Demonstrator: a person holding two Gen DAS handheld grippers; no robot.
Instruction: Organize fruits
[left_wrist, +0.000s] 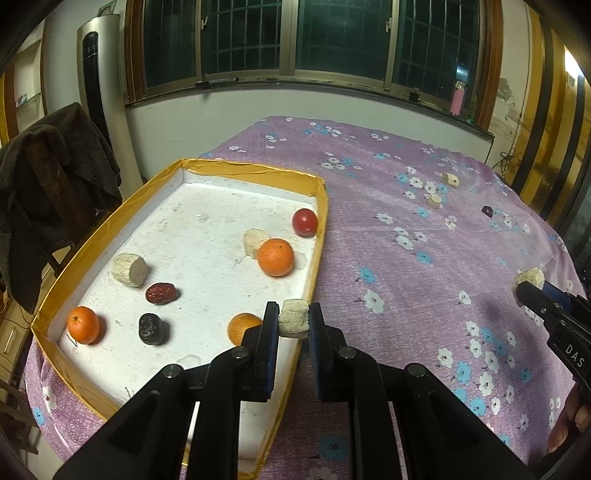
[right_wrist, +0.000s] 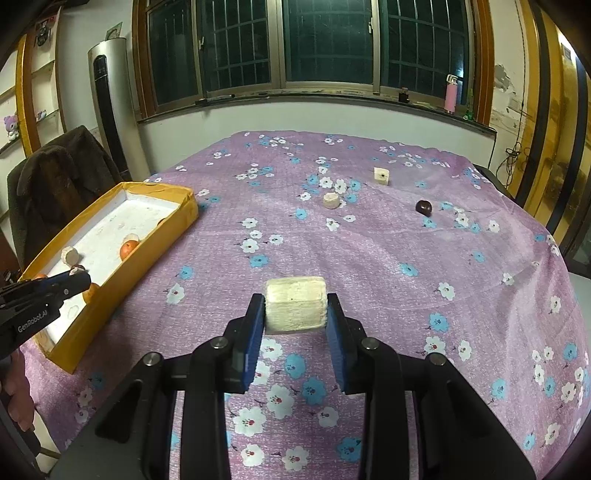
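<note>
Surface: table under a purple cloth (right_wrist: 369, 258) printed with white and blue flowers. Behind it, a dark barred window (right_wrist: 325, 44) in a wooden frame, a pink bottle (right_wrist: 450, 94) on the sill, a tall standing air conditioner (left_wrist: 96, 74) in the left corner, and a dark coat (left_wrist: 55, 177) draped over a chair.

Container: one yellow-sided box (left_wrist: 255, 171) with a white floor, on the left part of the table.

Contents of the box, counted from the left wrist view:
- oranges, three (left_wrist: 275, 256) (left_wrist: 83, 325) (left_wrist: 242, 326)
- red tomato, one (left_wrist: 305, 222)
- pale cylindrical chunks, two (left_wrist: 130, 270) (left_wrist: 255, 240)
- red date, one (left_wrist: 161, 293)
- dark dried fruit, one (left_wrist: 151, 328)

Loose on the cloth, far right part:
- pale pieces, two (right_wrist: 381, 175) (right_wrist: 331, 201)
- dark round fruit, one (right_wrist: 423, 207)

Left gripper (left_wrist: 293, 321): clamped on a small pale chunk (left_wrist: 293, 318), held over the box's near right wall.

Right gripper (right_wrist: 295, 312): clamped on a larger pale cylinder (right_wrist: 295, 308), held above the cloth, right of the box.
</note>
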